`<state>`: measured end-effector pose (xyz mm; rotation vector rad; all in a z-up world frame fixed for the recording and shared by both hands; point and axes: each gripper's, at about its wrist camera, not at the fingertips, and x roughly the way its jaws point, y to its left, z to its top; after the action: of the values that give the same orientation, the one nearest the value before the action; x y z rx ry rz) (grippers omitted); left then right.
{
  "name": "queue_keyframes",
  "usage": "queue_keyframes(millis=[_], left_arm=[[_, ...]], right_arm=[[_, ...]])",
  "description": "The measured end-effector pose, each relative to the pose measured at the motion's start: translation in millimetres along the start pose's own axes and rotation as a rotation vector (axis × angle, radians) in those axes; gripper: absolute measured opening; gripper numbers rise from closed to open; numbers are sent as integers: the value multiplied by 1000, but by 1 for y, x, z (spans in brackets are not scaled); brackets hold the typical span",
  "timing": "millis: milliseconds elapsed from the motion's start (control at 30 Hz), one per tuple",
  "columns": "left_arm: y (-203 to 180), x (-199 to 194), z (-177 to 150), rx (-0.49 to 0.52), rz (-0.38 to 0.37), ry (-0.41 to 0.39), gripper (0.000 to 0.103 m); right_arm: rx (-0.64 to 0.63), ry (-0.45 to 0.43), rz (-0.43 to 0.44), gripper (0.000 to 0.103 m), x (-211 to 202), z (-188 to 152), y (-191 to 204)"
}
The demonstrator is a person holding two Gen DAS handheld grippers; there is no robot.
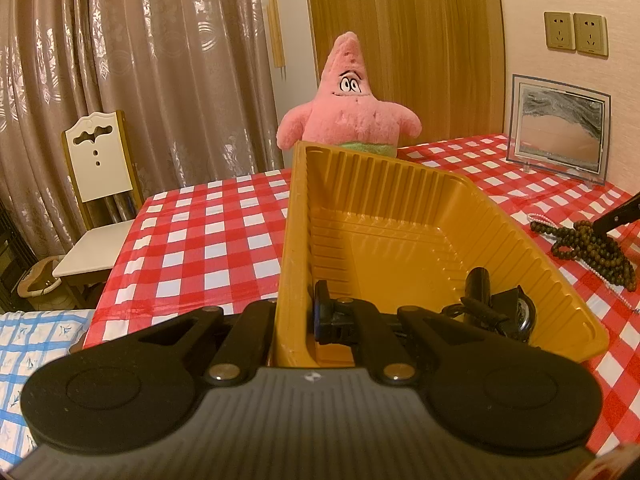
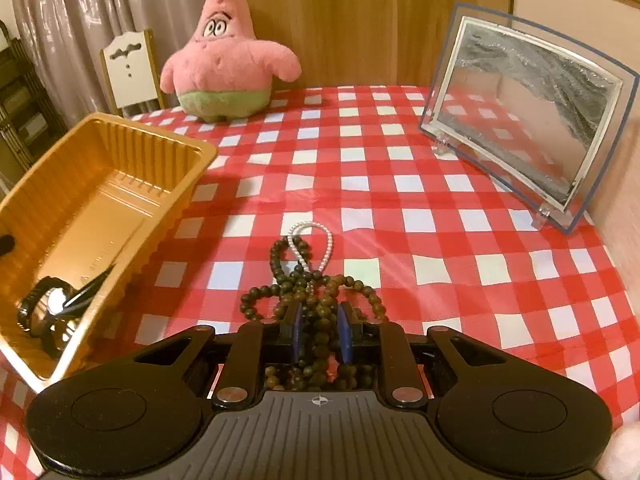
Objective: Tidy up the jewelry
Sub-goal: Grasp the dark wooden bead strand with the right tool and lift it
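A gold plastic tray (image 1: 400, 216) stands on the red checked tablecloth; it also shows in the right wrist view (image 2: 120, 160). My left gripper (image 1: 296, 320) is shut on the tray's near left wall. A black watch (image 1: 500, 308) lies in the tray's near corner, also in the right wrist view (image 2: 48, 308). A heap of dark wooden bead strands (image 2: 316, 300) lies on the cloth with a white pearl strand (image 2: 316, 240) beneath it. My right gripper (image 2: 318, 330) is down on the heap, its blue pads closed around the dark beads. The beads also show in the left wrist view (image 1: 588, 248).
A pink starfish plush (image 2: 224, 60) sits at the table's far edge. A glass-framed sand picture (image 2: 520, 120) stands at the right by the wall. A white chair (image 1: 96, 200) stands off the table's left side. A blue checked cloth (image 1: 40, 340) lies near left.
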<state>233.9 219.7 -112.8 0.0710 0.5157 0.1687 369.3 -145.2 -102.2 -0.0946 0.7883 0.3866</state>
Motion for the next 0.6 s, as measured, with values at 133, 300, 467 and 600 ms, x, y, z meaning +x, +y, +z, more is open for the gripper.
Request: queue_keyframes(millis=[133, 300, 467, 600], left_arm=[[0, 0, 0, 1, 1, 0, 3], [0, 0, 0, 2, 1, 0, 3], [0, 0, 0, 1, 1, 0, 3], [0, 0, 1, 1, 1, 1, 3]], right_arm=[[0, 9, 0, 18, 5, 0, 0], [2, 11, 0, 17, 6, 0, 0], [7, 13, 2, 14, 7, 1, -1], [9, 11, 1, 13, 7, 0, -1]])
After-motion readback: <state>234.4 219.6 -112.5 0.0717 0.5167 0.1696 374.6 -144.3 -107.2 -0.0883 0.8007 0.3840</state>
